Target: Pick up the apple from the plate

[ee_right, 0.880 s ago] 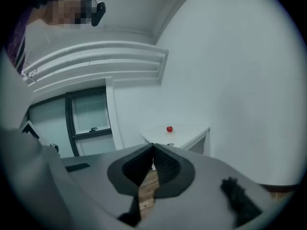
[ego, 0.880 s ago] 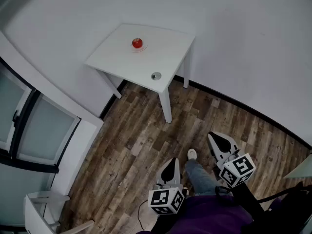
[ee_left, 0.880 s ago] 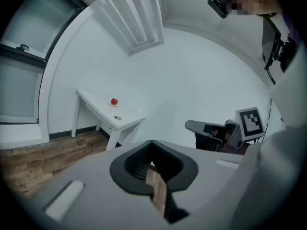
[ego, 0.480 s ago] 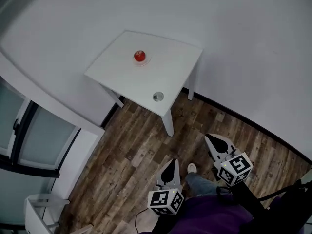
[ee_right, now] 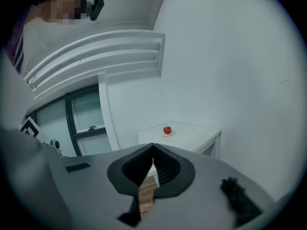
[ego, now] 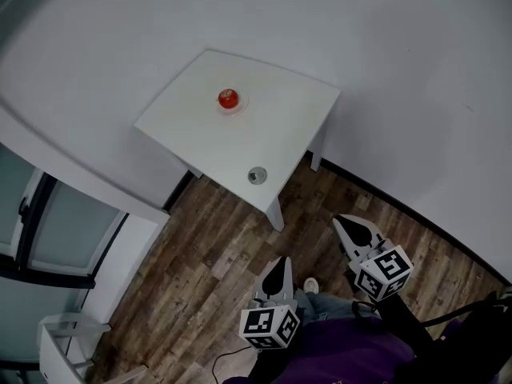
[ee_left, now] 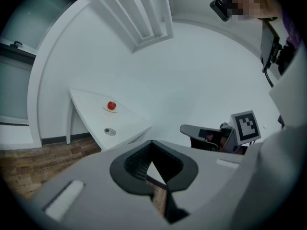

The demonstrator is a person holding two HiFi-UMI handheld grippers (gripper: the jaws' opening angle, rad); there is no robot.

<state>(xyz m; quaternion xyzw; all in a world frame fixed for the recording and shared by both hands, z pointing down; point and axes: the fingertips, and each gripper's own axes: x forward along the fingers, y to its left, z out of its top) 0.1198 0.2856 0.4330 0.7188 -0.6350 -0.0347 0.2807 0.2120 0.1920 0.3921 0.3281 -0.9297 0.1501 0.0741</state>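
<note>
A red apple (ego: 228,98) sits on a small white plate (ego: 238,107) toward the far side of a white tabletop (ego: 288,110) against the wall, with a small round grey object (ego: 256,175) near the tabletop's front edge. Well apart from it, above the wood floor (ego: 208,270), the left claw (ego: 280,261) and right claw (ego: 342,220) are both clenched tip to tip on nothing, pointing toward the tabletop.

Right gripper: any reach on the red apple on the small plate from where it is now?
Probably not yet. The right gripper hangs over the wooden floor with jaws shut, well short of the white table where the red apple sits on its small plate. Nothing blocks the way.
</note>
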